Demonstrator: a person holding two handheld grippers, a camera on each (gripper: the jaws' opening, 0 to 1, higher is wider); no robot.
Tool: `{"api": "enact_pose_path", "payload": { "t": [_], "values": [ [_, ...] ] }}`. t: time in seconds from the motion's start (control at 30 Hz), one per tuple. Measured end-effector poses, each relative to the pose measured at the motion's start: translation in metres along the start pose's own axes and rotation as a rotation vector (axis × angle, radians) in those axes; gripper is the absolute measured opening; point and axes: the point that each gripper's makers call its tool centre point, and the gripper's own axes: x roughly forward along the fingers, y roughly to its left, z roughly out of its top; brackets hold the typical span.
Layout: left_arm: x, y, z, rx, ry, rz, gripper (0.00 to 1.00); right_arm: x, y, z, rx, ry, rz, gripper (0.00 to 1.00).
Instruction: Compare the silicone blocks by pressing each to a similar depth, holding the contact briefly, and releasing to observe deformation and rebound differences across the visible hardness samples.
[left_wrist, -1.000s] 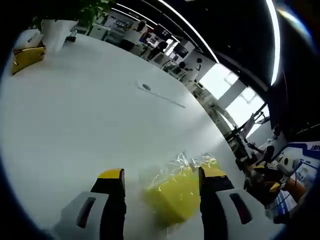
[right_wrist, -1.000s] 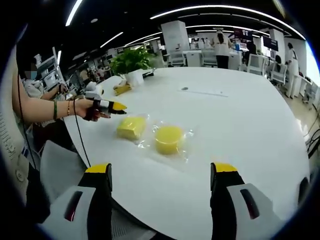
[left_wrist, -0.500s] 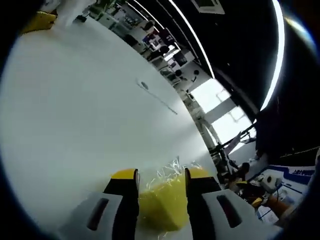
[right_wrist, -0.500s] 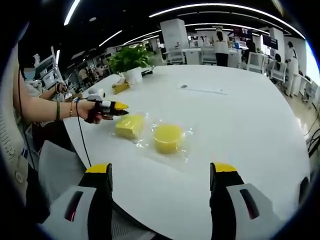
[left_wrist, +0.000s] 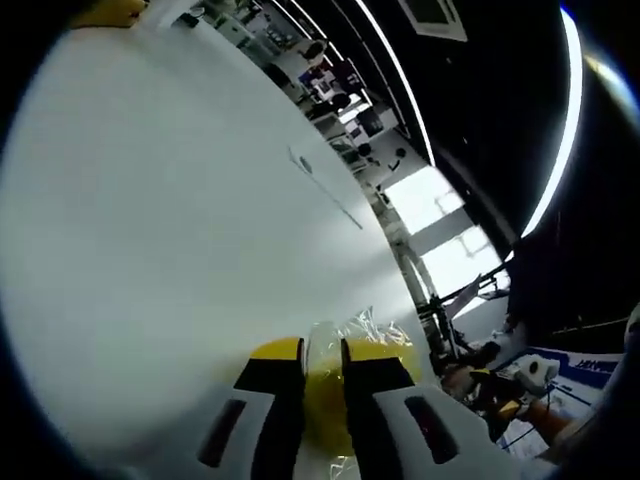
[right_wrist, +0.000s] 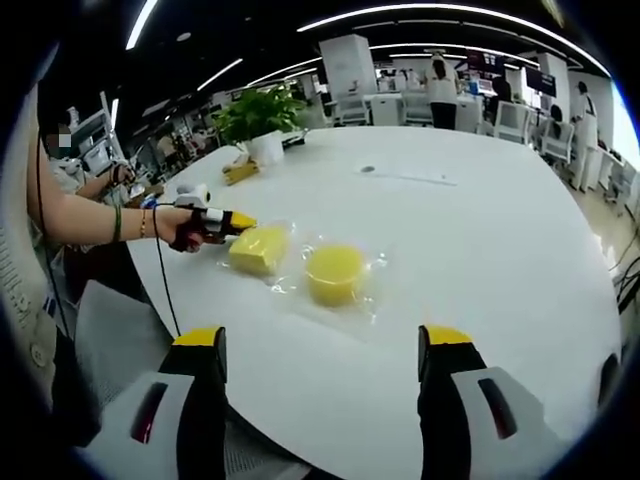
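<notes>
- Your left hand-held gripper has its jaws drawn nearly together, with the square yellow block pinched in the narrow gap between them, wrapper and all.
- In the right gripper view that same left hand-held gripper meets the square block from the block's left edge, with your hand just behind it; the block lies straight ahead of the jaws, along their line.
- Both samples sit in crinkled clear wrappers on the white worktop. The round yellow block lies just beside the square one, on the side away from your left hand-held gripper.
- Your right hand-held gripper is spread wide and carries nothing; it hangs near the worktop's edge, well apart from both blocks.
- This looks like the press-and-hold on the square sample. The release comes next: I'd open straight out along the squeeze line so the block doesn't drag sideways.
- For the round sample, the left hand-held gripper is the nearer one; it only has to pass beyond the square block.
- A potted plant stands far back on the worktop.
</notes>
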Motion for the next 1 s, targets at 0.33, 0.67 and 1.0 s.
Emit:
{"api": "enact_pose_path", "payload": {
  "t": [0.33,0.67,1.0],
  "values": [
    [-0.001,-0.003,0.001,0.034,-0.003,-0.02,0.0,0.0,0.0,0.0,0.0,0.002,0.001,0.73],
    [-0.004,-0.006,-0.002,0.103,0.027,0.013,0.0,0.0,0.001,0.001,-0.008,-0.008,0.009,0.73],
    [-0.005,-0.023,0.005,0.213,0.013,0.069,0.0,-0.001,0.003,0.003,-0.012,-0.02,0.018,0.72]
  ]
}}
